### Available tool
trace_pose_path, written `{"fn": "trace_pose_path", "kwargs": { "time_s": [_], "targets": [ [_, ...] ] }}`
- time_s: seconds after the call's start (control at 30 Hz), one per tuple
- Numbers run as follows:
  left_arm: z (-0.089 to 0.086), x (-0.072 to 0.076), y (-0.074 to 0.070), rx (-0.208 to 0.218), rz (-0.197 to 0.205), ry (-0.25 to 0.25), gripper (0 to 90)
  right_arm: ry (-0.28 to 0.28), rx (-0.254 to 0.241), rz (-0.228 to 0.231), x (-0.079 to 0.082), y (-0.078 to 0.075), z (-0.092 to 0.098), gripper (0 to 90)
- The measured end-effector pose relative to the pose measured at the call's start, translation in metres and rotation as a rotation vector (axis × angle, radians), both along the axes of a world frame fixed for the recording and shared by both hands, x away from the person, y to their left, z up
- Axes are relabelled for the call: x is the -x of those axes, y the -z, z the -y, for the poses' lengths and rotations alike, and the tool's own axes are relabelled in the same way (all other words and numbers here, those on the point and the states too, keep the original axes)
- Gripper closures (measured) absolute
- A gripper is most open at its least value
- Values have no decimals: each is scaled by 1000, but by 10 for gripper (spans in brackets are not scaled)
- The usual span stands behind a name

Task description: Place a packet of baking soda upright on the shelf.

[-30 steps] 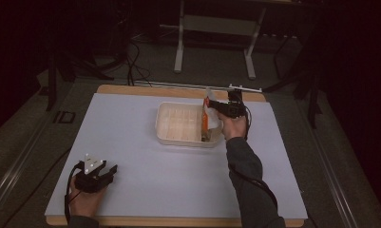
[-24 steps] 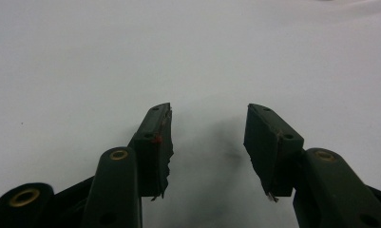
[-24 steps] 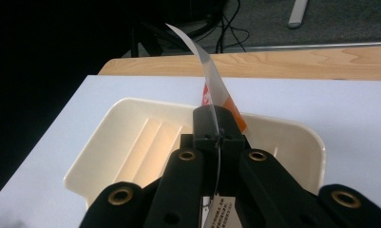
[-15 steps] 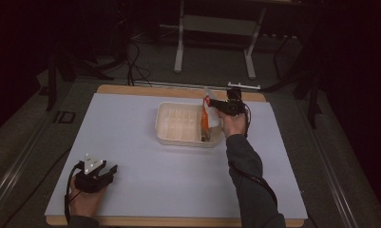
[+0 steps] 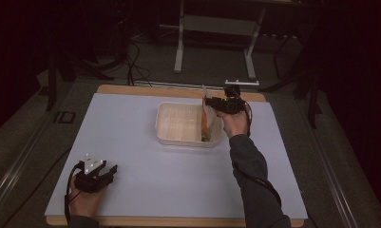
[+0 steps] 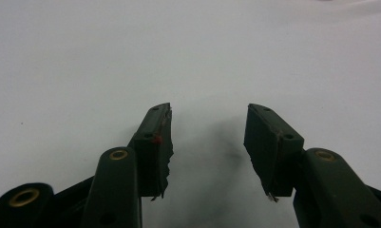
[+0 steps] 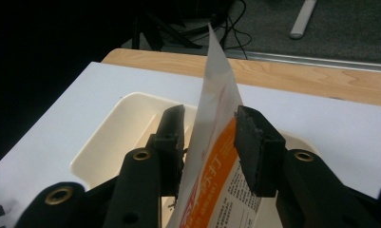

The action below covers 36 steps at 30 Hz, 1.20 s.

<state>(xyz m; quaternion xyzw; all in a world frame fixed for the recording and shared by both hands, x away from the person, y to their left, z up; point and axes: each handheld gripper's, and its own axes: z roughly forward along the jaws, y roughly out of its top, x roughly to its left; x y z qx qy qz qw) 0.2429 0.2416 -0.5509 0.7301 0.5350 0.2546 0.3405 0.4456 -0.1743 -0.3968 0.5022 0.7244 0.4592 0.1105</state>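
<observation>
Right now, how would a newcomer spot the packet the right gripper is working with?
Find the cream tray at the table's far middle. At its right end a flat packet stands on edge between the right gripper jaws. It is white with an orange band and print.

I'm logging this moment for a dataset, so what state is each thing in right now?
Left tongs: open, holding nothing, low over the white table.
Right tongs: jaws on either side of the packet, grip unclear.
Orange-and-white packet: upright on edge at the bin's right end.
Cream bin: upright, otherwise looks empty.
</observation>
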Motion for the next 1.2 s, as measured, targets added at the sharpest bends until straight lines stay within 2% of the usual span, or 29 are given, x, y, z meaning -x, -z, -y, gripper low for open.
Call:
{"fn": "trace_pose_path", "kwargs": {
  "time_s": [0.13, 0.43, 0.93, 1.2],
  "targets": [
    [0, 0, 0, 0, 0, 0, 518, -12, 0, 10, 2, -4, -1, 625],
    [0, 0, 0, -1, -1, -1, 518, -65, 14, 56, 13, -26, -2, 616],
    [0, 0, 0, -2, 4, -4, 518, -117, 101, 81, 27, -39, 6, 623],
    [0, 1, 0, 6, 10, -6, 518, -129, 147, 88, 37, -42, 18, 627]
  ]
}}
